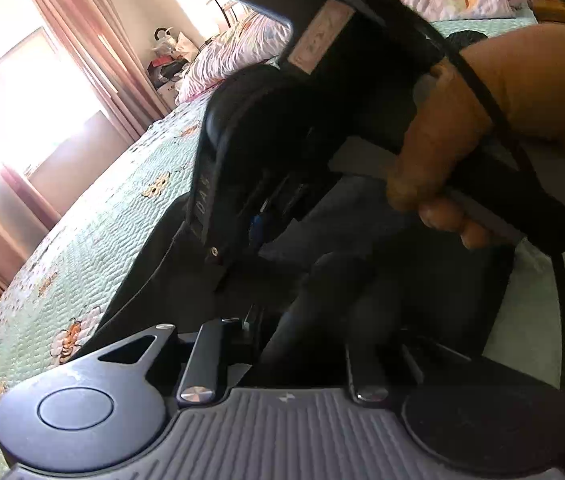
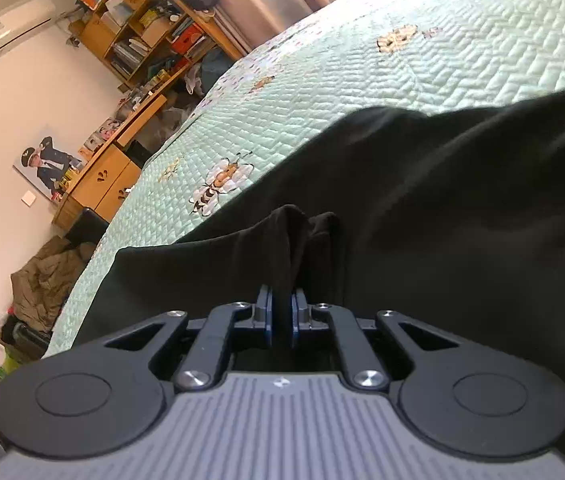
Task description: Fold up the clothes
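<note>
black cloth, a dark soft garment, lies spread over the mint-green quilted bedspread with its printed bees, and we see it from both of our cameras. on the right wrist view our right gripper has its blue-padded fingers drawn nearly together, pinching a raised fold of the garment that stands up between them. the rest of the fabric runs away to the right across the bed.

on the left wrist view our left gripper sits low over the same dark garment, but its fingertips are lost in shadow and dark fabric, so we cannot tell whether it is parted or gripping. just ahead of it the other black handheld gripper body fills the middle of the view, held by a bare hand around its handle. striped pink pillows lie further up the bed, near pink curtains at a bright window.
</note>
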Tool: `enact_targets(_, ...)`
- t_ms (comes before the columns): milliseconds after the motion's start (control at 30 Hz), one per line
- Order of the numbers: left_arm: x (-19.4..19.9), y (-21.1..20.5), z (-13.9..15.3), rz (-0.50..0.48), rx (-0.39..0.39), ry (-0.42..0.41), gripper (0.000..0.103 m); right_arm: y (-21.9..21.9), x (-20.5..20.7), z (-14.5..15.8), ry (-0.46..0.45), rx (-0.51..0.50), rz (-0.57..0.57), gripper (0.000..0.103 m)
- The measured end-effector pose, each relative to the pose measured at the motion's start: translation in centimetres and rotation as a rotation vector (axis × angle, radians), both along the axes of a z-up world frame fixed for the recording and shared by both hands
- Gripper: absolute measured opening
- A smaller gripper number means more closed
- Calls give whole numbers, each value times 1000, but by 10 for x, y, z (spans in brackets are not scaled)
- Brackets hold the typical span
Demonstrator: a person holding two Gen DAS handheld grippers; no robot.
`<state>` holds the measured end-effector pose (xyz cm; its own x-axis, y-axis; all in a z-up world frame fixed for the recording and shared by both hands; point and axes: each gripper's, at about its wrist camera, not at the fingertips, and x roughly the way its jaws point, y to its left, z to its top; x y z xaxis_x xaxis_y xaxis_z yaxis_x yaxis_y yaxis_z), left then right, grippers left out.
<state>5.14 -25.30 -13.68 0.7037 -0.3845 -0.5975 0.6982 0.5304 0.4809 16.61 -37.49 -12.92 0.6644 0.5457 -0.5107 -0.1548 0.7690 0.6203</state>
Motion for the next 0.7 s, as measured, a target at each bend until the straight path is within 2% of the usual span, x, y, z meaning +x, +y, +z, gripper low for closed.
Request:
enact_targets(67, -5, -1, 1, -5, 2, -25, 25, 2, -7, 7, -29, -2, -10, 10)
enact_targets(167, -9, -4, 2, -18, -9, -24, 24, 1, -10, 9, -35, -19, -28, 10)
enact_targets(300, -13, -13, -2, -50, 12, -45, 24, -9, -14, 1, -31, 11, -55, 10)
enact_targets(433, -8, -17, -7, -44, 25, -23, 24, -9, -2, -14, -3, -13, -31, 8)
enact_targets(633, -9, -17, -7, -40, 23, -21, 24, -27, -9, -7, -6, 45, -96, 17)
enact_targets(700, -11, -18, -7, -40, 22, -26, 24, -39, -19, 2, -35, 61, -150, 19)
